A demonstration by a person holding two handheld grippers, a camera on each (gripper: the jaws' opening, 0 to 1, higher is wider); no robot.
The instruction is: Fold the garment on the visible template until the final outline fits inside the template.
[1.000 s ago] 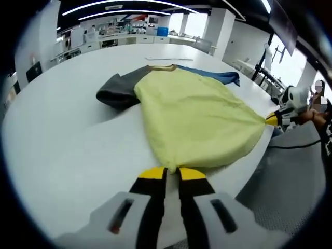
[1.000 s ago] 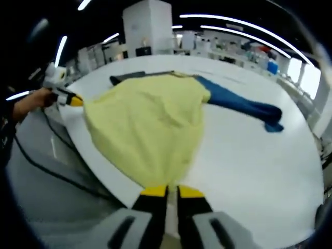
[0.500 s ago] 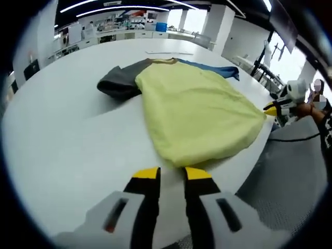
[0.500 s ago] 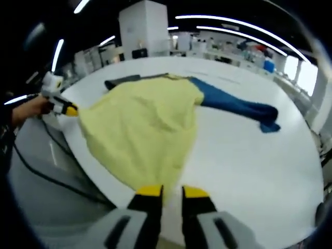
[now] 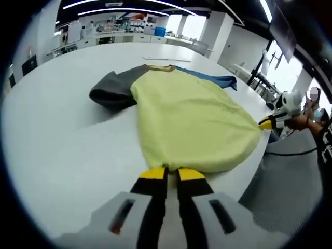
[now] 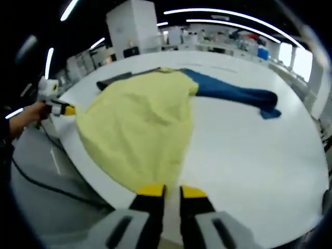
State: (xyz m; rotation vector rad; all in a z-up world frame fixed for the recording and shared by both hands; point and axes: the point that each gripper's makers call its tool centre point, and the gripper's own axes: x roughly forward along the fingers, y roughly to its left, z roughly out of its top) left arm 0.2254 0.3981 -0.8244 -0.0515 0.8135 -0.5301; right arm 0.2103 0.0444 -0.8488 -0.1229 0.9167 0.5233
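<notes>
Garment (image 5: 192, 122) lies spread on the white tabletop (image 5: 62, 135): yellow body, dark grey sleeve (image 5: 111, 92) on one side, blue sleeve (image 6: 233, 96) on the other, collar at the far end. Hem runs along the near tabletop edge.

Left tool (image 5: 172, 174): yellow tips nearly together at one hem corner, cloth edge meeting them; looks like a pinch on the hem. Right tool (image 6: 172, 191): tips slightly apart at the other hem corner; cannot tell whether cloth is caught between them.

Step in hand, as I judge it: taking both hem corners ahead of the first fold. Next move calls for a firm hold at both corners, then lifting the hem and carrying it evenly toward the collar, sleeves tucked afterwards.

Hard to make out: no template outline visible on the tabletop; possibly under the cloth. Grey sleeve bunched, its end unclear. Background lab benches blurred.
</notes>
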